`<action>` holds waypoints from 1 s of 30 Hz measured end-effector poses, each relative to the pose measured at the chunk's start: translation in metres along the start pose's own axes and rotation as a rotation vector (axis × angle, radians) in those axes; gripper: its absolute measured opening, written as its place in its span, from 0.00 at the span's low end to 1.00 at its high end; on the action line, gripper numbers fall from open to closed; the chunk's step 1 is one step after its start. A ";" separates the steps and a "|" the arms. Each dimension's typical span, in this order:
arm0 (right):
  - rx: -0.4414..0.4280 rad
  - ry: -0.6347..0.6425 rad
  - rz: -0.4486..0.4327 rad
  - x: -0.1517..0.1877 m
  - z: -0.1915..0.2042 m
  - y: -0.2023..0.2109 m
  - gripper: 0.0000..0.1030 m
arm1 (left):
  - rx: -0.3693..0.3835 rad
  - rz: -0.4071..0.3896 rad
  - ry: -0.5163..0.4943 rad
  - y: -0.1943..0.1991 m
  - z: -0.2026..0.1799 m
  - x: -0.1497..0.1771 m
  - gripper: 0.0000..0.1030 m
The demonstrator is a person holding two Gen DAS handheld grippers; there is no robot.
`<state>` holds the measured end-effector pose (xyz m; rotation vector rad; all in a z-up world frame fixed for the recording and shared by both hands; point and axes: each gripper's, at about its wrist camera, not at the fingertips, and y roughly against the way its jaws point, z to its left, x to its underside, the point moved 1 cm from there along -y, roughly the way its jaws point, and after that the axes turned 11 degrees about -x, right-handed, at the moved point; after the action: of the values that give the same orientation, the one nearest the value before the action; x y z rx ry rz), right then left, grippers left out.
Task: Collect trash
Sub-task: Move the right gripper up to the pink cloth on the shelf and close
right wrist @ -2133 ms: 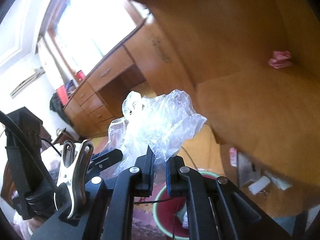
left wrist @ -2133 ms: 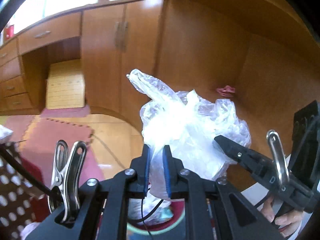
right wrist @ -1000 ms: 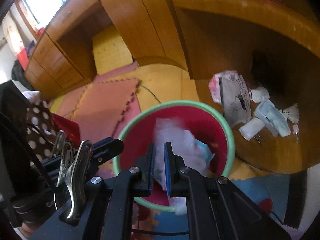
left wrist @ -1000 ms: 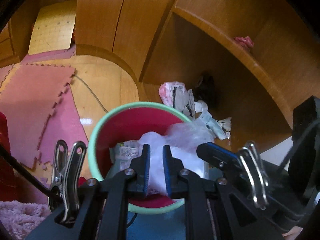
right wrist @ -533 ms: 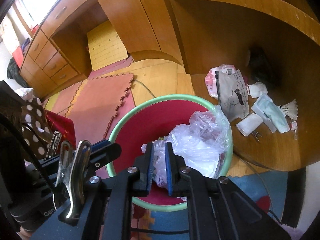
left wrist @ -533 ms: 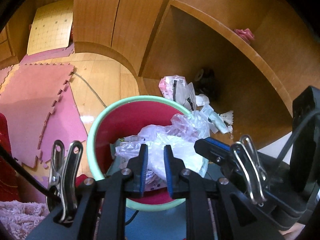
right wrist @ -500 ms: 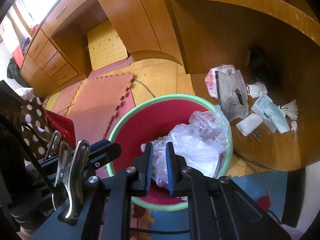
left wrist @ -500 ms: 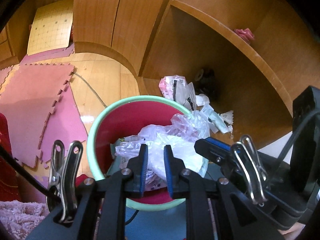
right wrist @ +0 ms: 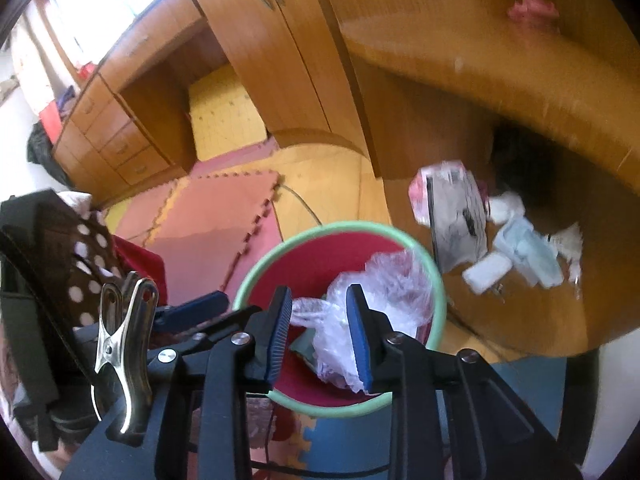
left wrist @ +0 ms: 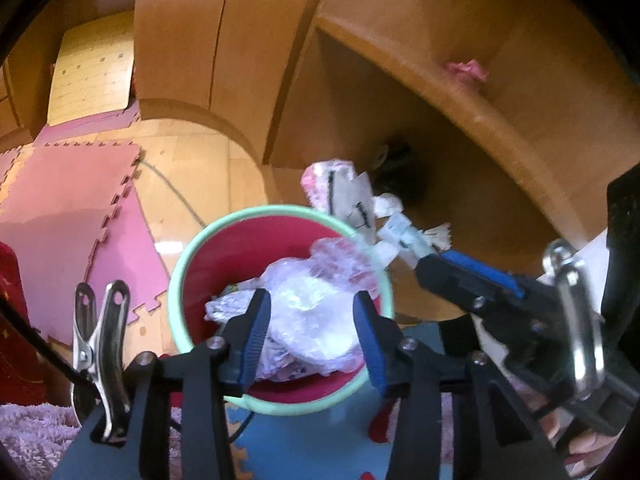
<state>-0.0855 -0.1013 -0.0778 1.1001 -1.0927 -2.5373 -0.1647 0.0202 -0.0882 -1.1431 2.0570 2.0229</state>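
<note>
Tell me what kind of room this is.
Most likely a bedroom or child's room at home: a built-in wooden desk with drawers, interlocking foam floor mats, and a red bin with a green rim on the floor.

Warm daylight from blown-out window [right wrist: 80,12] upper left; fisheye bending, dark corners, slight motion blur.
</note>
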 end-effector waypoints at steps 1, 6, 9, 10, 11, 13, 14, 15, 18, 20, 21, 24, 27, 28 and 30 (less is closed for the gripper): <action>0.003 0.019 -0.015 -0.003 0.003 0.009 0.29 | 0.010 -0.006 -0.006 0.004 -0.004 -0.003 0.45; 0.037 0.086 -0.089 -0.024 0.005 0.050 0.30 | 0.023 -0.044 -0.042 0.022 -0.021 -0.020 0.49; 0.070 0.113 -0.122 -0.036 -0.001 0.075 0.33 | 0.030 -0.074 -0.071 0.034 -0.031 -0.034 0.50; 0.079 0.115 -0.133 -0.039 -0.004 0.082 0.33 | 0.038 -0.082 -0.079 0.037 -0.034 -0.039 0.51; 0.091 0.113 -0.149 -0.044 -0.008 0.092 0.33 | 0.042 -0.086 -0.084 0.039 -0.036 -0.043 0.51; 0.109 0.106 -0.180 -0.053 -0.016 0.109 0.33 | 0.052 -0.095 -0.093 0.041 -0.041 -0.055 0.52; 0.120 0.101 -0.194 -0.057 -0.019 0.116 0.33 | 0.054 -0.096 -0.094 0.041 -0.042 -0.060 0.52; 0.132 0.094 -0.206 -0.061 -0.022 0.123 0.33 | 0.057 -0.099 -0.094 0.040 -0.043 -0.066 0.52; 0.180 0.080 -0.237 -0.076 -0.033 0.142 0.33 | 0.063 -0.106 -0.097 0.035 -0.046 -0.086 0.52; 0.229 0.078 -0.257 -0.088 -0.043 0.156 0.34 | 0.060 -0.109 -0.108 0.030 -0.047 -0.098 0.52; 0.248 0.073 -0.264 -0.093 -0.046 0.160 0.34 | 0.061 -0.110 -0.112 0.028 -0.048 -0.103 0.52; 0.294 0.043 -0.279 -0.113 -0.061 0.175 0.38 | 0.067 -0.113 -0.114 0.019 -0.051 -0.115 0.52; 0.342 0.001 -0.287 -0.136 -0.079 0.182 0.39 | 0.070 -0.105 -0.113 0.008 -0.054 -0.123 0.52; 0.348 -0.014 -0.288 -0.143 -0.085 0.182 0.39 | 0.073 -0.101 -0.113 0.004 -0.055 -0.125 0.52; 0.352 -0.042 -0.285 -0.157 -0.095 0.178 0.40 | 0.087 -0.094 -0.109 -0.004 -0.056 -0.127 0.52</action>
<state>0.0693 -0.2173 0.0889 1.3806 -1.5392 -2.6522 -0.0449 0.0301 -0.0186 -1.0688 1.9795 1.8892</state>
